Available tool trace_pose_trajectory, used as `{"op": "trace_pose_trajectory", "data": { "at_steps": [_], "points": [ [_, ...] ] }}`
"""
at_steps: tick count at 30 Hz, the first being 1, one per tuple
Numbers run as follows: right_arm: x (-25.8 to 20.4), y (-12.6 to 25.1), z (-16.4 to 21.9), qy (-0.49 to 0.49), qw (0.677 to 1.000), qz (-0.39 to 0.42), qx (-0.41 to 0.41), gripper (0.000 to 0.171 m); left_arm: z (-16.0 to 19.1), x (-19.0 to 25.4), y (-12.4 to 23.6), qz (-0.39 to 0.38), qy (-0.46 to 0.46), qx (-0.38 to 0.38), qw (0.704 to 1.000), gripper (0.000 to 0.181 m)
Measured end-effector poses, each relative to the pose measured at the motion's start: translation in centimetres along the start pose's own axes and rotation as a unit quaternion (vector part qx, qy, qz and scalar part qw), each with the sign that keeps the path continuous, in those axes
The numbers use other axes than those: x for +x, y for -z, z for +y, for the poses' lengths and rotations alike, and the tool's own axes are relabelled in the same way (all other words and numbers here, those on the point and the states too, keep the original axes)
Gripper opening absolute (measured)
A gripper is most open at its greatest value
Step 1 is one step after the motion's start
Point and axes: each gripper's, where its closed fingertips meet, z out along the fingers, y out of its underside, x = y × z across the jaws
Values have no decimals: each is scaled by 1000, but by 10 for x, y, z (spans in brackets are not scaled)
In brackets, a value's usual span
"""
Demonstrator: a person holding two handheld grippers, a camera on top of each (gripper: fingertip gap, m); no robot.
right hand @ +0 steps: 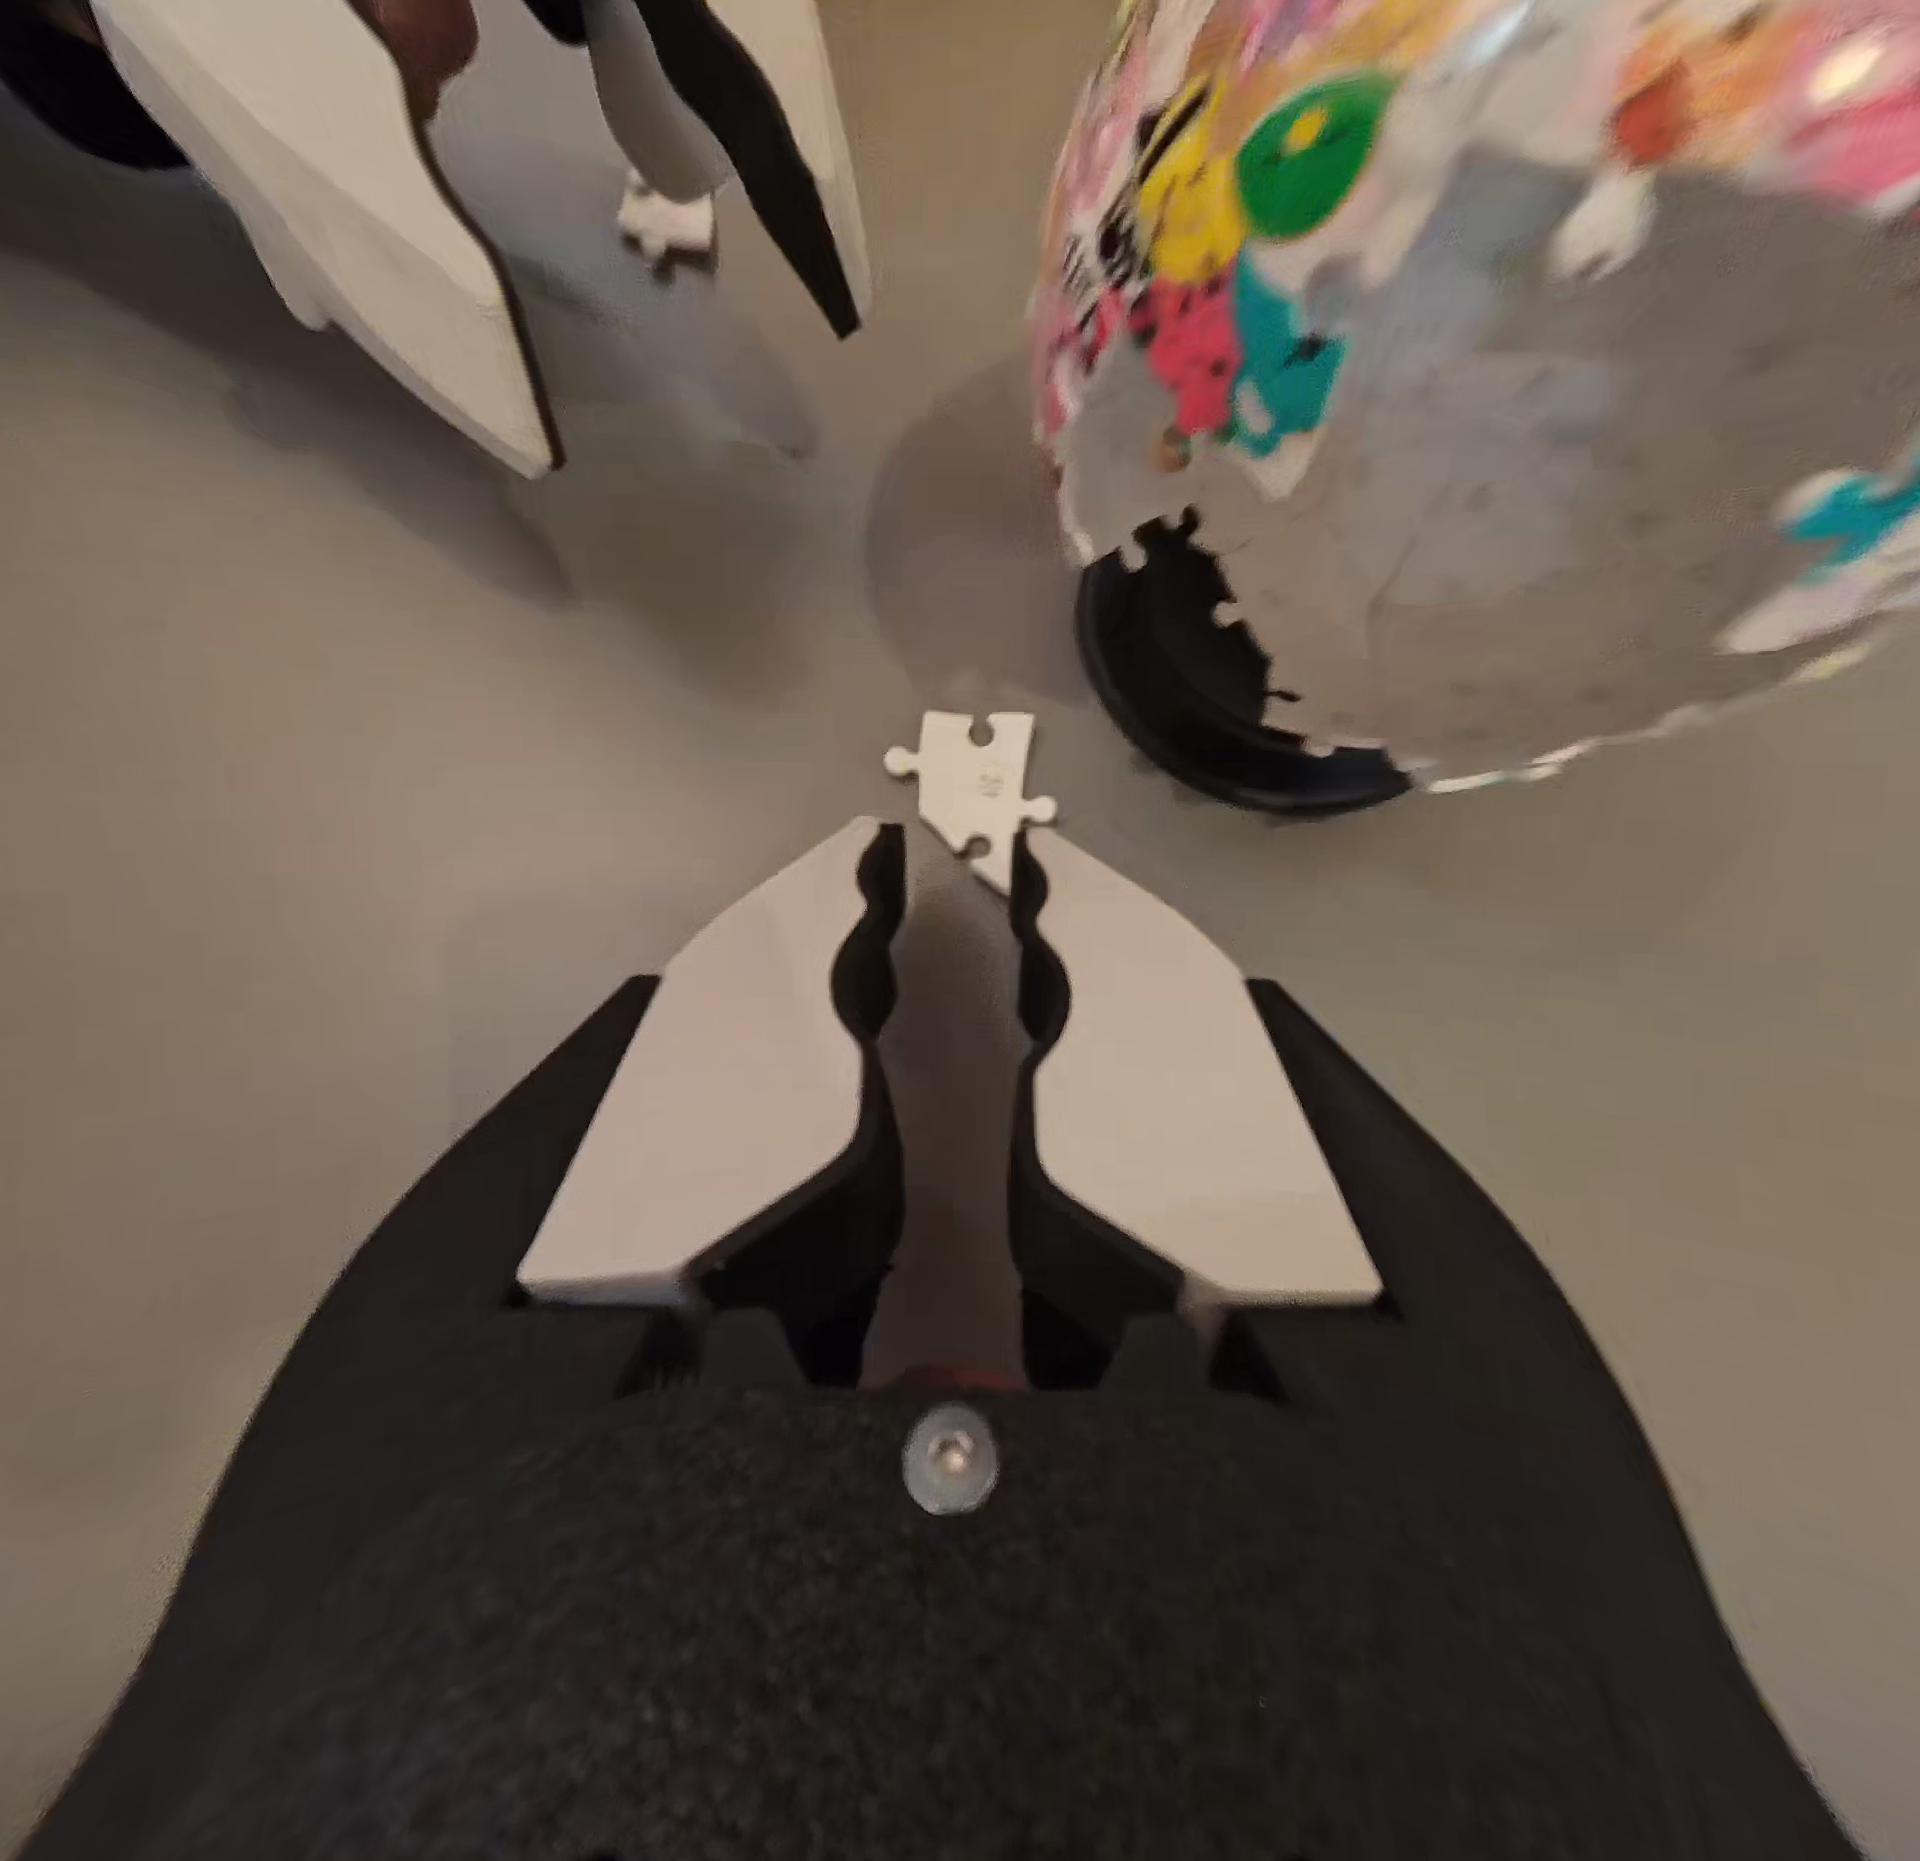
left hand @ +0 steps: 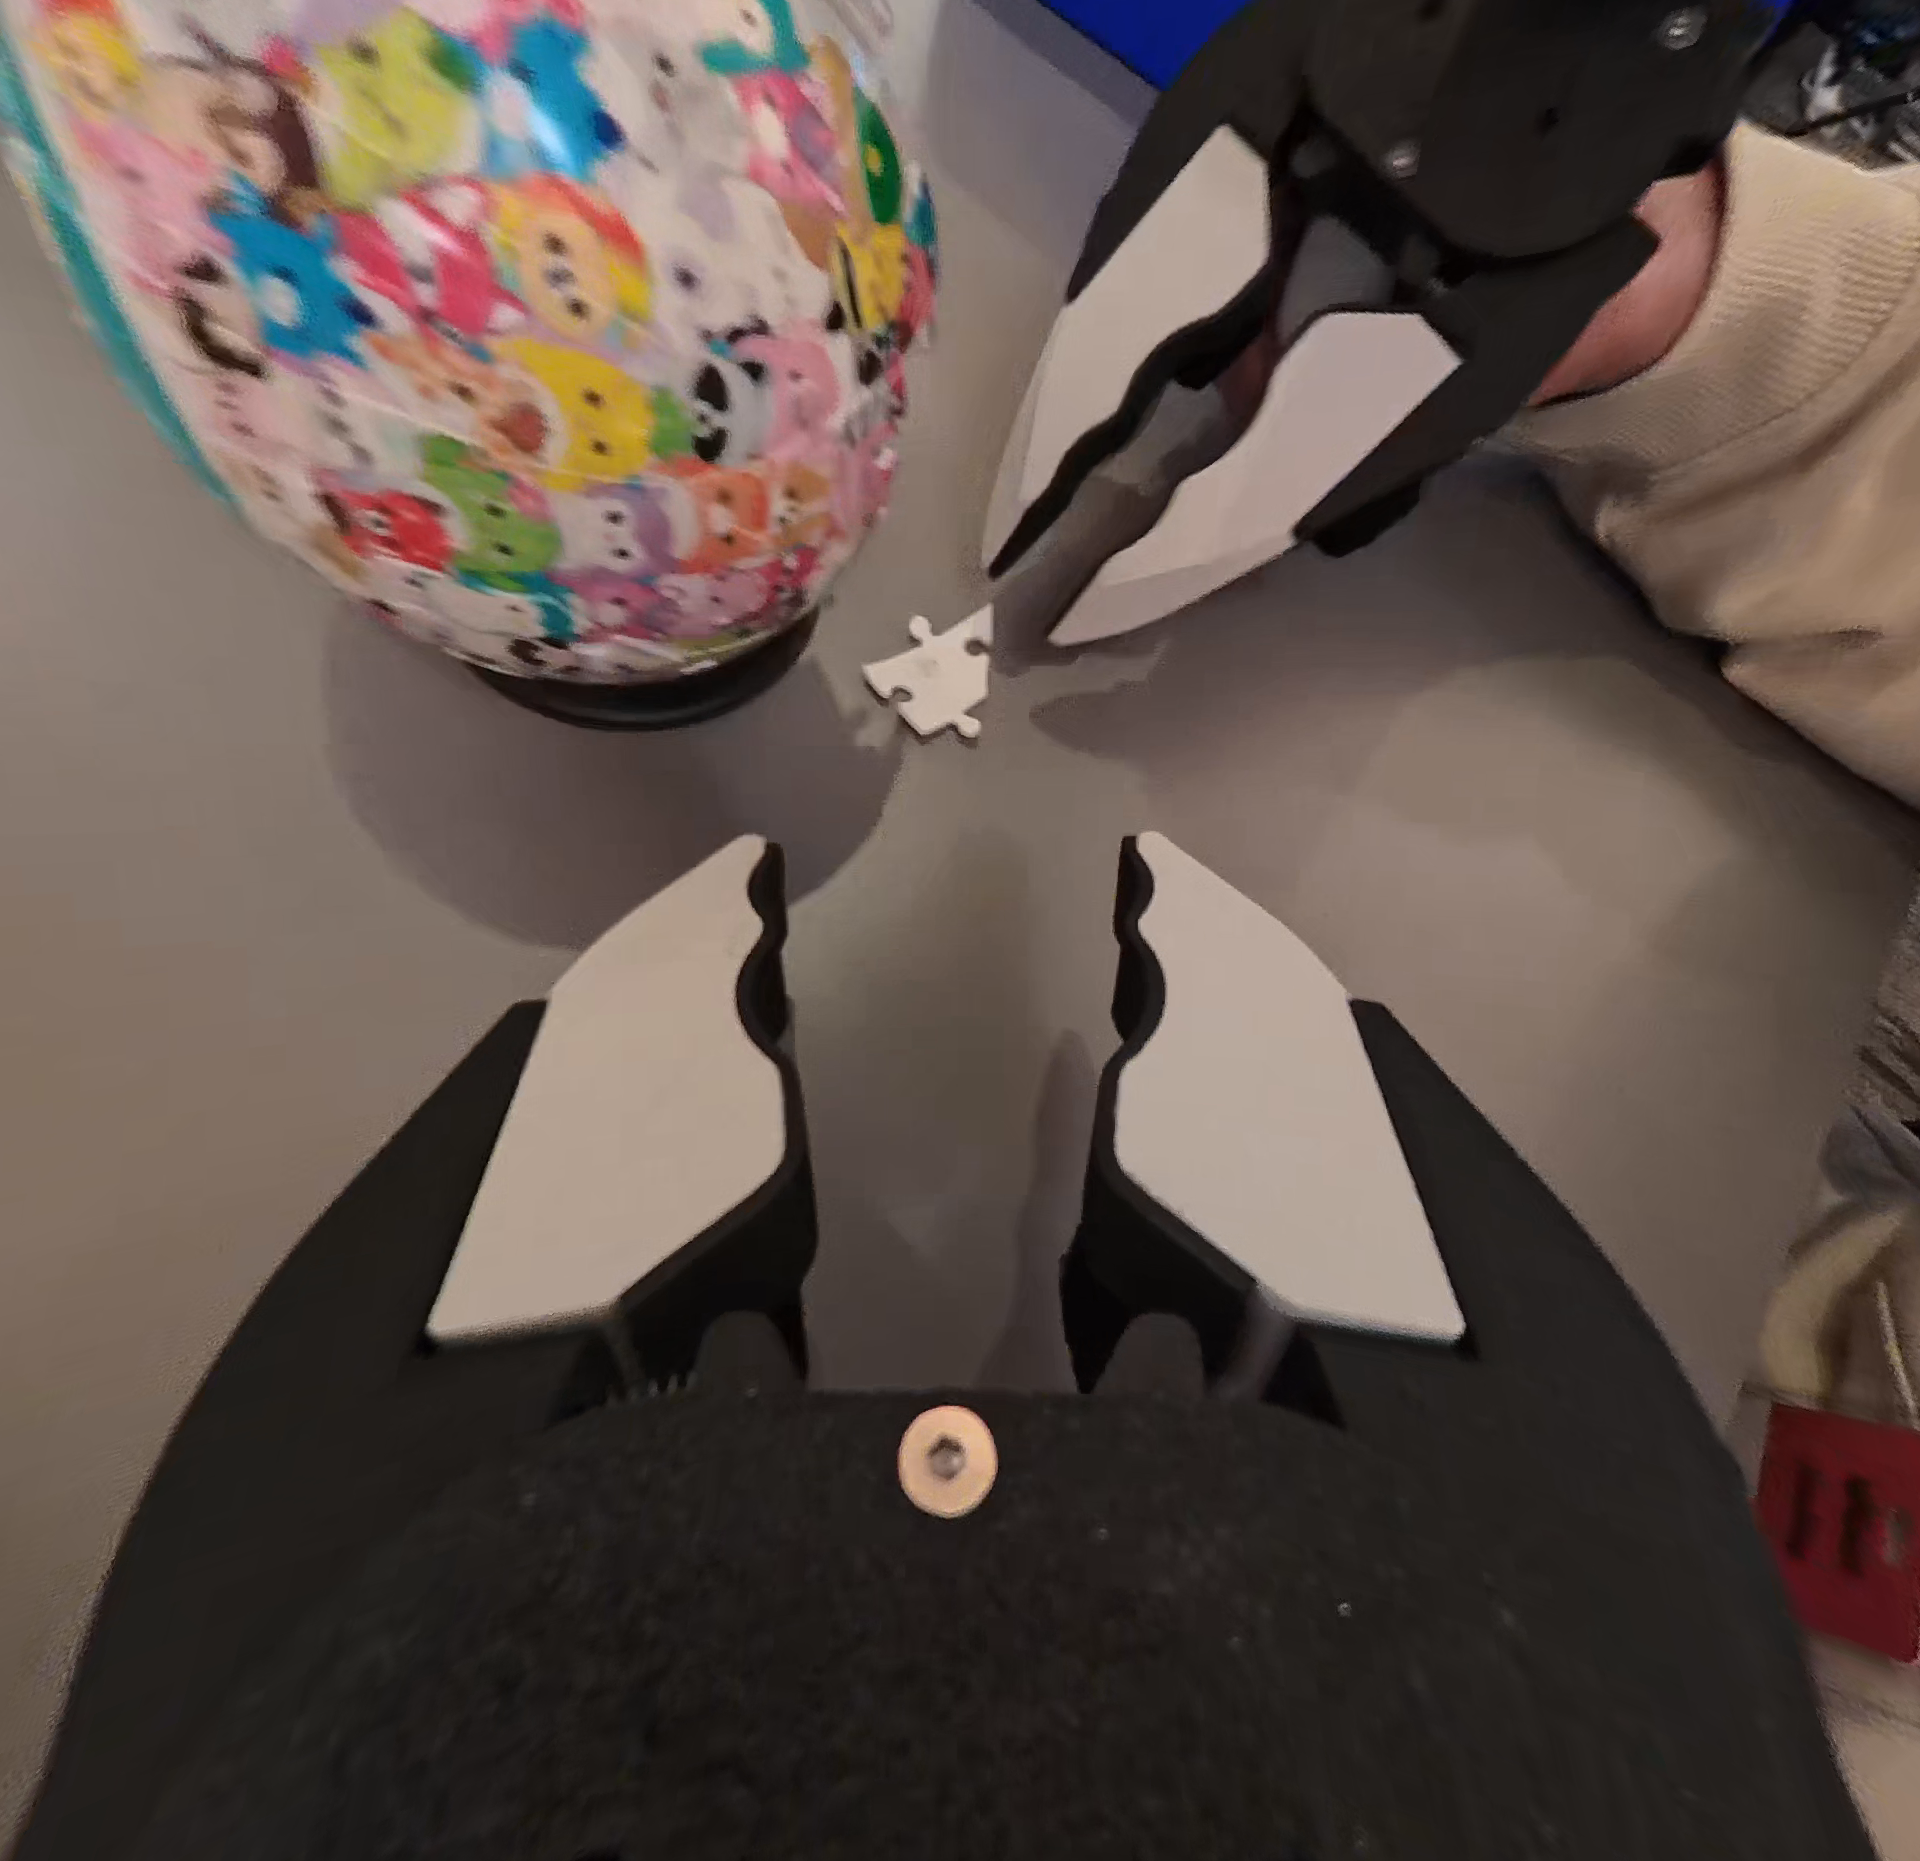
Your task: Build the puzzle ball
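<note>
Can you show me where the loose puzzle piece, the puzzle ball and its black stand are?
loose puzzle piece (right hand: 971,777): right wrist view, its white middle.
puzzle ball (left hand: 499,336): left wrist view, its colourful side.
black stand (right hand: 1174,689): right wrist view, its dark rim.

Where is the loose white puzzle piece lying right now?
The loose puzzle piece lies flat on the grey table, just ahead of the right claw fingertips and left of the puzzle ball's black stand in the right wrist view.

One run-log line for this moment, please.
right gripper open, tips at loose white puzzle piece on table | left gripper open, empty | puzzle ball on stand, incomplete
</note>
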Motion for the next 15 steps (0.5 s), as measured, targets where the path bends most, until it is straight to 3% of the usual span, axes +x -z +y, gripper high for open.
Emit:
{"op": "trace_pose_trajectory", "data": {
  "at_steps": [3,7,15],
  "points": [
    [5,-11,14,-2,999,8,-52,22,4,10,-5,10,-3,0,1000,50],
    [11,-11,15,7,998,27,-53,23,13,21,-4,22,-14,-9,1000,50],
    [-6,-11,13,-8,998,-18,-52,26,14,20,6,10,-18,-8,1000,53]
  ]
}}
